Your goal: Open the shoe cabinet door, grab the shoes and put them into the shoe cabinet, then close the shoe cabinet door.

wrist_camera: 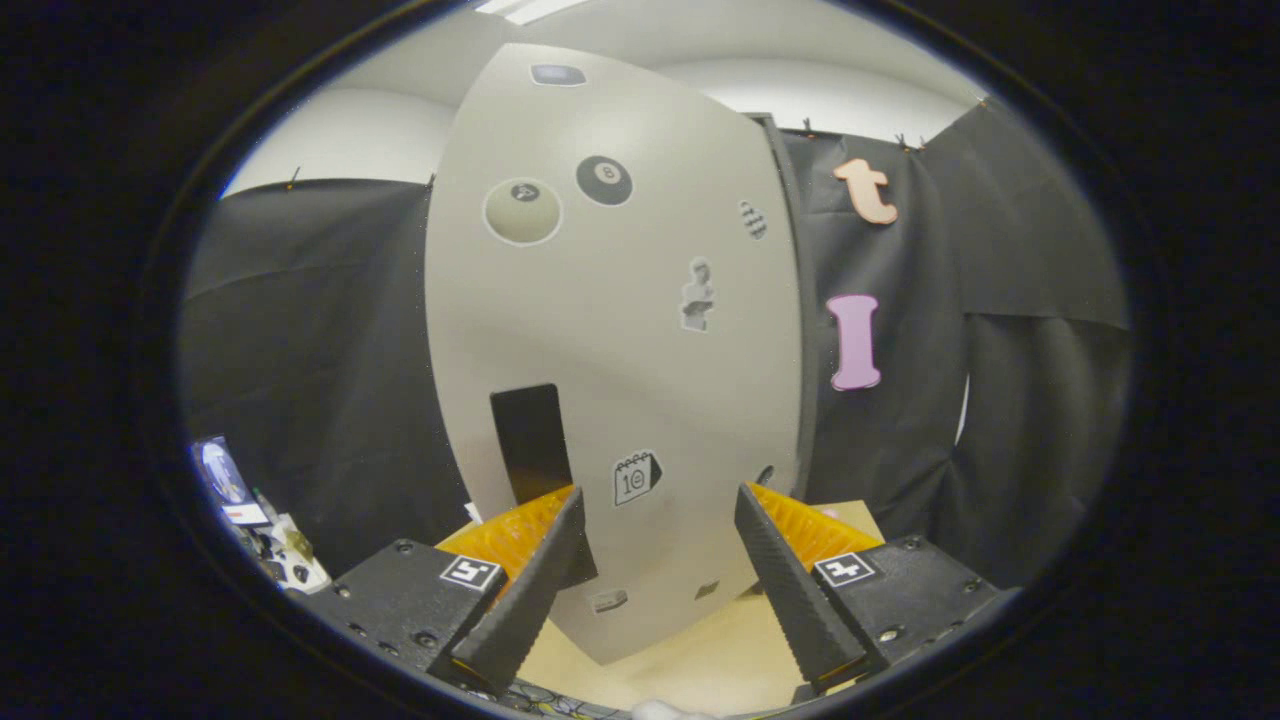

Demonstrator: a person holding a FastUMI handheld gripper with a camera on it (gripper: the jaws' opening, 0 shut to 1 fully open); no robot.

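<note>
Gripper fingers stand spread wide with nothing between them, pointing straight at the cabinet and holding no load.

Furthest left, beside the left finger, a small clutter of pale odds and ends sits low against the black cloth wall; a wide sweep of the tool to that side could knock into it.

Next comes the task's thing, the tall pale-grey shoe cabinet door, a flat panel dotted with small stickers, standing on the light wooden floor just ahead of the fingers. Its face looks flush and closed, though whether it sits fully shut along its far edge cannot be told. A dark rectangular handle cut-out lies low on the panel, just above and beyond the left finger. The fingers are centred to the right of that cut-out, so pushing forward from here would likely meet bare panel and slide, or shove the whole cabinet back.

At the door's right edge a dark vertical frame strip runs upward; a finger caught there could jam against the panel rather than swing it.

Shoes cannot be made out here, so closed door fits either a cabinet awaiting shoes or one already filled and shut again.
</note>
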